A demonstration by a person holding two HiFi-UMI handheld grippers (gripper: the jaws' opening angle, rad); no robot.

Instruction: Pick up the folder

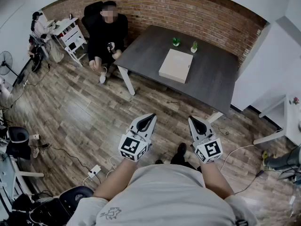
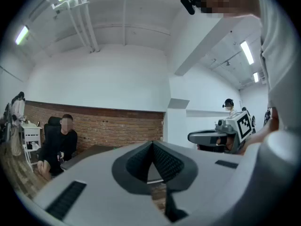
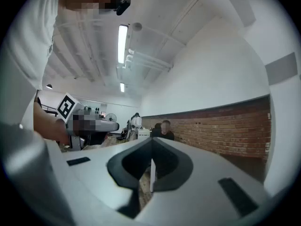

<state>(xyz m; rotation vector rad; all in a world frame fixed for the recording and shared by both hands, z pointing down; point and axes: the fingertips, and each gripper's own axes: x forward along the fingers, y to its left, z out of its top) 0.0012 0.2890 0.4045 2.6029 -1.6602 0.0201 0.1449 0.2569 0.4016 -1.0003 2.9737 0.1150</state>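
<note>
Beige and flat, the folder (image 1: 176,65) is laid on the dark table (image 1: 211,79), far from both grippers. Left gripper (image 1: 148,120) and right gripper (image 1: 194,122) are held closed, empty. Small plants (image 1: 176,42) nearby could be knocked if the folder is pushed.

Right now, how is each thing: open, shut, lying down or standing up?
folder: lying flat on the table, not held.
left hand-held gripper: shut, empty.
right hand-held gripper: shut, empty.
potted plants: standing upright beyond the folder.
</note>
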